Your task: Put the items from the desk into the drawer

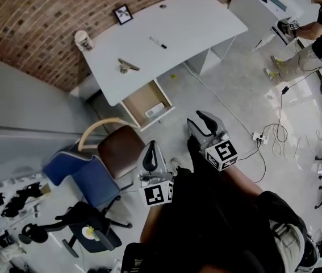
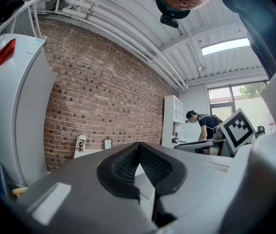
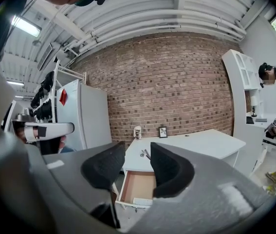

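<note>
At lower centre, the grey left gripper (image 1: 151, 157) has its pads pressed together and the grey right gripper (image 1: 208, 120) has them spread; both are empty. Higher up, the light wooden drawer (image 1: 141, 98) stands open at the white desk (image 1: 200, 21), where a black marker (image 1: 158, 42) and a small metal tool (image 1: 128, 66) lie. I judge this to be the approach step; the next move is to reach the desktop and pinch one item.

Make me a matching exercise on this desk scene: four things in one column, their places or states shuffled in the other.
Things
1. patterned paper cup
2. small black picture frame
3. black marker pen
4. wooden drawer

Places or states
A. pulled open under the white desk's front edge
B. lying flat near the desk's middle
C. standing at the desk's left corner in the head view
D. standing partway along the desk's edge by the brick wall

Pairs: 1-C, 2-D, 3-B, 4-A
</note>
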{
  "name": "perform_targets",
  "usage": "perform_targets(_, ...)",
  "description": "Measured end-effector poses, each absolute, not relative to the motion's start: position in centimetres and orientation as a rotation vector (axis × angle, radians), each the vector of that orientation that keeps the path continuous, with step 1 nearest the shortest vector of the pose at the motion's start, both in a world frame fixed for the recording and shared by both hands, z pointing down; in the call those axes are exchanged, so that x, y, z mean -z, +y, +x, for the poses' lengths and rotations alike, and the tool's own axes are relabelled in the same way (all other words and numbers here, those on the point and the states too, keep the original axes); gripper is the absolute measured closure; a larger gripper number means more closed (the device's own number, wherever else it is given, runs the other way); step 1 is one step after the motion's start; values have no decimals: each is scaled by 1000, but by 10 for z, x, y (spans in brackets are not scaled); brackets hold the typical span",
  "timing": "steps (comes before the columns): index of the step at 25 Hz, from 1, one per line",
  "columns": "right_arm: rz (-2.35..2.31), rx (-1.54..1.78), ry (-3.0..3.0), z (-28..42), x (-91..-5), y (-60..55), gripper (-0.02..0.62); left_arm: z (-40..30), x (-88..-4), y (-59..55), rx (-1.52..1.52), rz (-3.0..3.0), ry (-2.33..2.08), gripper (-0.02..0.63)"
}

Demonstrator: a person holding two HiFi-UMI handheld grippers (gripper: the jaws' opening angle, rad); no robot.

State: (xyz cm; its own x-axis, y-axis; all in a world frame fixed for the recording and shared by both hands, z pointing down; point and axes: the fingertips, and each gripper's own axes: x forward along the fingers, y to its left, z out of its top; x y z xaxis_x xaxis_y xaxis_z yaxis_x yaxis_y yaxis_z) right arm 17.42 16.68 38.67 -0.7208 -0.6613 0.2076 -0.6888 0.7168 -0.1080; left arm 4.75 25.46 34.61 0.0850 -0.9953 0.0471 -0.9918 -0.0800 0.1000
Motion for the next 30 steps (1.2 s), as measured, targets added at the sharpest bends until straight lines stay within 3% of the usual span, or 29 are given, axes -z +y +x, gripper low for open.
perform_targets(30, 781, -233, -2807, 172, -408, -97, 434, 73, -332, 25, 48, 2003, -2282, 594)
